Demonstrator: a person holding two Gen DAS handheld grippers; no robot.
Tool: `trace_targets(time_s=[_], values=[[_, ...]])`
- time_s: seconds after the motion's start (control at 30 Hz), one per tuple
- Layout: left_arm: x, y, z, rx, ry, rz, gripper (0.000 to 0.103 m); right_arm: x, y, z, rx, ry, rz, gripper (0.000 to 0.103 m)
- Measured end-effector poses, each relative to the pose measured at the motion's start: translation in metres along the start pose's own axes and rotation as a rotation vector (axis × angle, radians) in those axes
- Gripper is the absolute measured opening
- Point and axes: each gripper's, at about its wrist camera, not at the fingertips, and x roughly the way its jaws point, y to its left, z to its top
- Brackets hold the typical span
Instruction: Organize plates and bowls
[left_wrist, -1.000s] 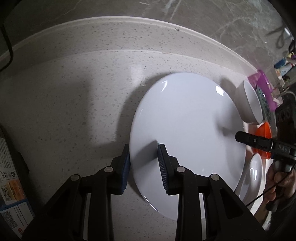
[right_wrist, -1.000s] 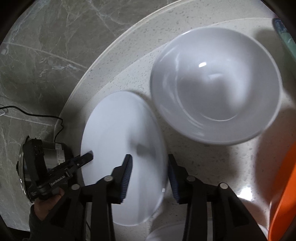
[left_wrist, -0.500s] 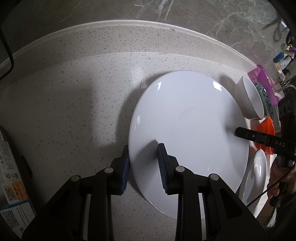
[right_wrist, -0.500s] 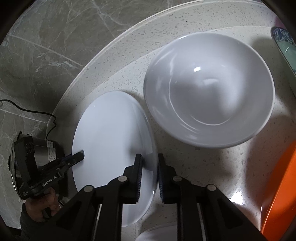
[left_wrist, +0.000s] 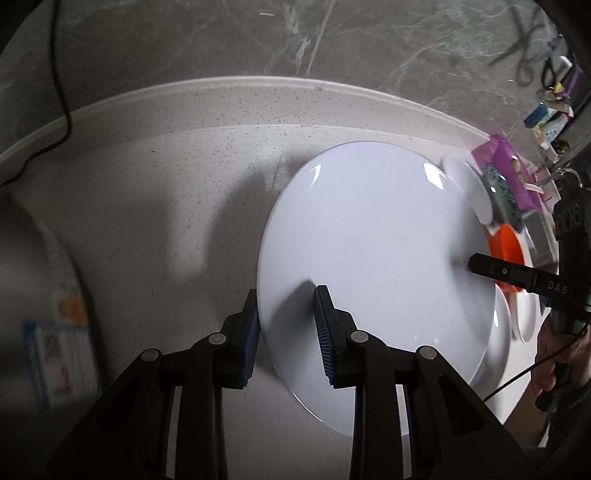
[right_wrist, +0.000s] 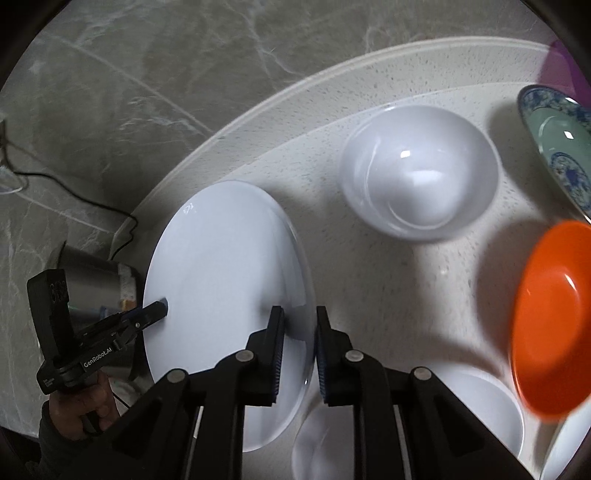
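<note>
A large white plate (left_wrist: 373, 258) is held between both grippers, lifted off the speckled counter. My left gripper (left_wrist: 286, 332) is shut on its left rim. My right gripper (right_wrist: 299, 354) is shut on its opposite rim, and the plate also shows in the right wrist view (right_wrist: 221, 280). A white bowl (right_wrist: 419, 177) stands on the counter beyond the plate. An orange bowl (right_wrist: 554, 354) sits at the right, and a blue-patterned dish (right_wrist: 557, 144) at the far right. More white dishes (right_wrist: 476, 410) lie below the right gripper.
The counter's raised back edge (left_wrist: 258, 99) runs below a marble wall. A steel pot (right_wrist: 88, 273) with a black cord stands at the left end. A purple container (left_wrist: 513, 173) sits at the right end. A printed package (left_wrist: 62, 354) lies at the lower left.
The plate has risen off the counter, held at both rims. The white bowl, orange bowl and patterned dish now look smaller and farther below the right gripper.
</note>
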Motion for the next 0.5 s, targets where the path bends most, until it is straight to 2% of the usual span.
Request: trace_targets(time_s=[0.13,0.27,0.5], values=[[-0.029,-0.01,-0.026,-0.004,-0.017,-0.003,0.025,-0.024,0.012,-0.024,-0.025,-0.015,0.016,0.018],[-0.055,-0.022,-0.068,-0.025,-0.024,0.003,0.025,-0.043,0.016,-0.052,-0.046,-0.014,0.036,0.018],[-0.075,-0.034,-0.151,-0.114,0.002,0.023,0.025,-0.047,0.011,-0.103,-0.08,0.048,0.074,0.018]])
